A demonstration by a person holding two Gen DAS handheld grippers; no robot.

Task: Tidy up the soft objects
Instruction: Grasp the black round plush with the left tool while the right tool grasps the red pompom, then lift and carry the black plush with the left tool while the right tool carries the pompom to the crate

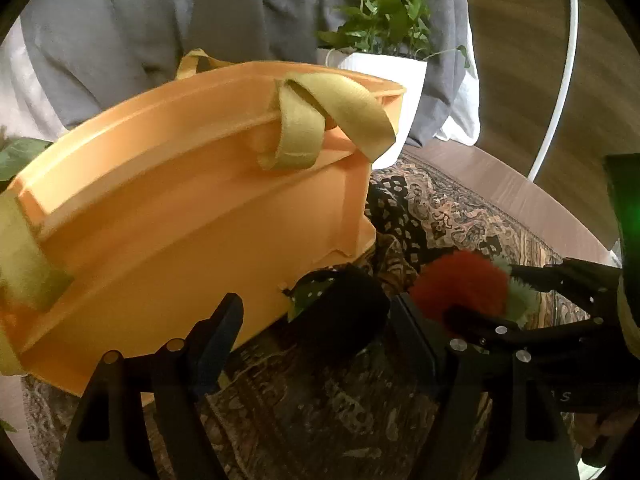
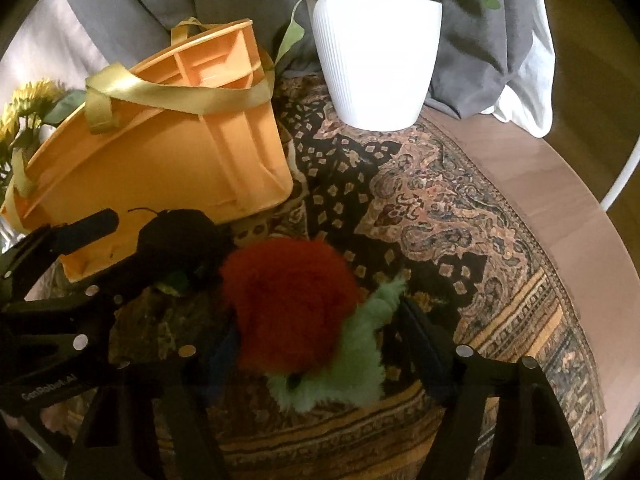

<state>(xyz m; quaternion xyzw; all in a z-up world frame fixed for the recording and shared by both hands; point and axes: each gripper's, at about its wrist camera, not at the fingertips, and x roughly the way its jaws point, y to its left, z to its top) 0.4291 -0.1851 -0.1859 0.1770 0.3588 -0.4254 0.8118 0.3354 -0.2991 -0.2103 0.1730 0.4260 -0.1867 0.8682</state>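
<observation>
- My left fingers (image 1: 320, 320) stand apart around a black toy (image 1: 344, 304), not squeezing.
- My right fingers (image 2: 320, 340) stand apart around a red toy (image 2: 288, 300).
- Both toys lie on the rug (image 2: 440, 208) beside the orange basket (image 2: 160, 152).

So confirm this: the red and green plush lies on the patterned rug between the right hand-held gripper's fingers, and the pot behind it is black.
Wrong on the pot: it is white, as the right wrist view shows. The red and green plush does lie on the patterned rug between the right hand-held gripper fingers.

A white ribbed plant pot (image 2: 376, 60) with green leaves (image 1: 384, 16) stands on a patterned rug (image 2: 440, 208) over the wooden counter (image 2: 560, 200). Grey fabric (image 1: 140, 20) hangs behind; yellow flowers (image 2: 28, 100) sit at left.
</observation>
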